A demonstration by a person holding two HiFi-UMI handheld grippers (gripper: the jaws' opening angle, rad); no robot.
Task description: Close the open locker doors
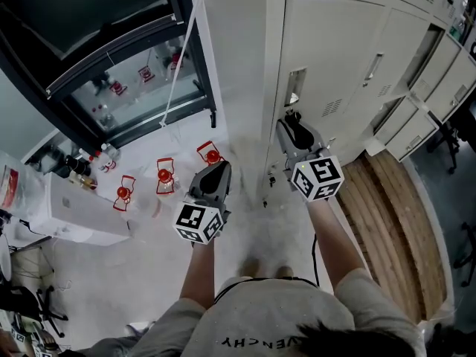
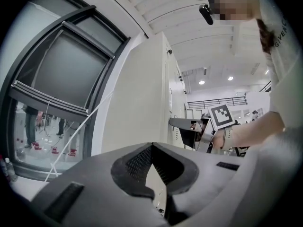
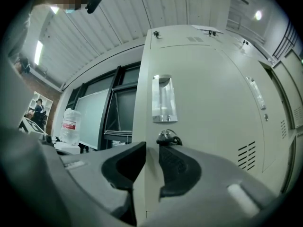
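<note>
Pale floor [image 1: 245, 222] with three red lanterns [image 1: 164, 175]; by the locker [image 1: 335, 58], left hand-held gripper [image 1: 222, 165] shut empty, right hand-held gripper [image 1: 290, 117] closing, empty.

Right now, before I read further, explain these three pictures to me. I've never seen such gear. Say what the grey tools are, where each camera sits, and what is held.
No robot here: a person holds a two-jaw hand tool in each hand. The head view comes from a camera on the person's head, looking down at the left gripper, the right gripper and the pale floor, where small red objects stand by a window. The other two views come from cameras riding on each gripper, looking along its jaws. The left jaws are together and empty. The right jaws, closing, point at a shut locker door just below its key ring; nothing is gripped between them. Further along the lockers, a door appears to stand open.
</note>
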